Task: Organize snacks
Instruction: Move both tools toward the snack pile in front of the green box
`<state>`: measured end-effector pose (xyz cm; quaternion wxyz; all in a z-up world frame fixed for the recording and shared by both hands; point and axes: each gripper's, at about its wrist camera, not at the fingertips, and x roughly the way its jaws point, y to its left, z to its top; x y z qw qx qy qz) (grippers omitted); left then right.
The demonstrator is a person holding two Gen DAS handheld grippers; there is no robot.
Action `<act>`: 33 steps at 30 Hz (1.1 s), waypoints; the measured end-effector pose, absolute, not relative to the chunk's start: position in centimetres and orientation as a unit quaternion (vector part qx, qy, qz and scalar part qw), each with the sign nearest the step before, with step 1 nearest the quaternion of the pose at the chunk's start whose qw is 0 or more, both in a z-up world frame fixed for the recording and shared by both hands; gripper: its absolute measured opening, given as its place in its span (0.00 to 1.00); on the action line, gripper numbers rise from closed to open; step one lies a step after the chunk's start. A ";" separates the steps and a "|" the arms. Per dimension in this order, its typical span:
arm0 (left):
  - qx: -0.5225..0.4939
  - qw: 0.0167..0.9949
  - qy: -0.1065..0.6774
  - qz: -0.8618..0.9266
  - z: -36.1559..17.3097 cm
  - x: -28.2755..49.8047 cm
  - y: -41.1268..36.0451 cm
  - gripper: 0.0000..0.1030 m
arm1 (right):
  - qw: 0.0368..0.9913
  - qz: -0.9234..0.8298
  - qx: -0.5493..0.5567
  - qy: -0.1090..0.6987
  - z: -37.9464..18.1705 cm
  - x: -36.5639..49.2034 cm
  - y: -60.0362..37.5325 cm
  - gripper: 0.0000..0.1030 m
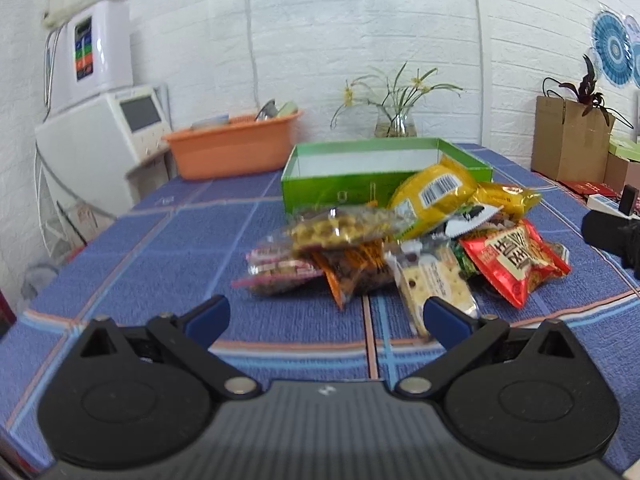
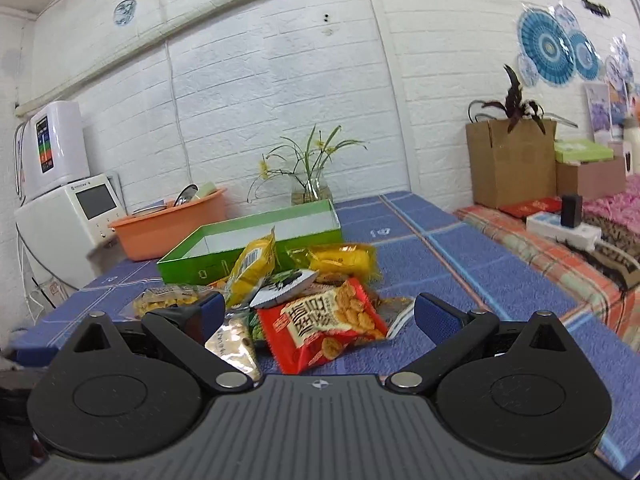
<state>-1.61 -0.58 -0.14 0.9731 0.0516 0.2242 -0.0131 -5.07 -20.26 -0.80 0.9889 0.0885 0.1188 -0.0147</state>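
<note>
In the left wrist view the left gripper fills the bottom of the frame with its jaws spread wide and nothing between them. Its blue fingertips hang above the blue checked tablecloth, a little in front of the pile of snacks. The pile lies in the middle of the frame, just before the green box, which is open and white inside. One yellow packet with a barcode leans against the front wall of the box. A second yellow packet lies to the right of it. At the right side of the pile lies a red packet with white characters. A cracker packet lies at the front, close to the right fingertip. A clear bag of yellow pieces sits on top at the left side.

In the right wrist view the right gripper is also released, with jaws wide apart. The red packet lies between its fingertips but they do not touch it. A silver packet lies near the left fingertip.

An orange basin stands in the upper left behind the box, and a glass vase with a plant stands in the upper middle. A brown cardboard box is at the right, near the wall.
</note>
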 end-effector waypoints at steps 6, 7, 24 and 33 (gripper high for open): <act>0.028 0.975 0.220 -0.006 0.4 -0.6 0.2 1.00 | 0.988 -0.018 0.084 0.130 -1.1 -5.0 -20.4 1.00; 0.025 0.973 0.228 -0.005 0.2 -0.5 0.2 1.00 | 0.987 -0.016 0.083 0.135 -1.2 -4.8 -20.2 1.00; -0.006 0.964 0.265 -0.001 -0.7 0.4 1.0 1.00 | 0.983 -0.014 0.086 0.160 -1.7 -4.4 -19.3 1.00; -0.020 0.962 0.274 0.005 -0.9 0.6 1.5 1.00 | 0.983 -0.010 0.076 0.166 -1.8 -4.3 -18.8 1.00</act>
